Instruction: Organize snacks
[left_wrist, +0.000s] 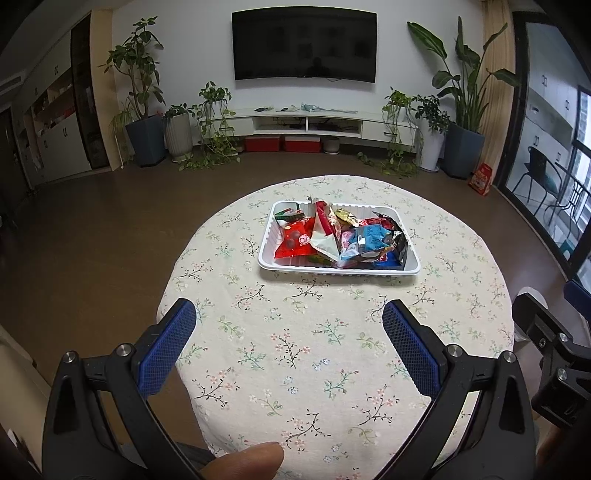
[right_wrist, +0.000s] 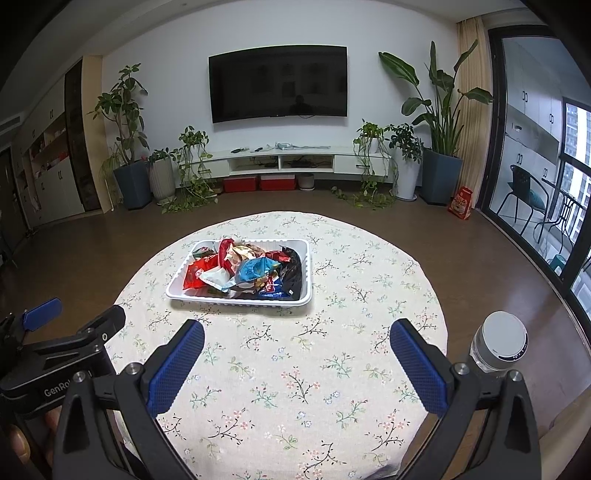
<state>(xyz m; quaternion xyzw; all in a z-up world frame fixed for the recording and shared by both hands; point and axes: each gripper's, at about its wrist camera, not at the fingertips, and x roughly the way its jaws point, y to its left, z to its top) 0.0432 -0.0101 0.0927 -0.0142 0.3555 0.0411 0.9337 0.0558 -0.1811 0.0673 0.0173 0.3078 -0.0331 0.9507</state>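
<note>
Both grippers hung over the near edge of the round table, well short of anything to grab. The left gripper had its blue fingers spread wide with nothing between them but flowered tablecloth. The right gripper stood the same way, its fingers apart and empty, with the left one's black frame showing at its side.

The snacks all sat in a white tray toward the far side of the table, a little left of the middle as seen from the right gripper. They lay in a loose heap: a red packet at the tray's left end, a white and red one leaning upright beside it, a light blue bag near the middle, and a dark bag at the right end. No packet could be seen lying on the tablecloth outside the tray.

A bottle with a white cap stood close by the right gripper, at the table's right edge or just past it; which one, I could not tell.

By my reckoning the gathering was done or close to it, since every snack in sight was already in the tray. What seemed left, if anything, was tidying the jumble into rows, and neither gripper was yet placed to do that.
</note>
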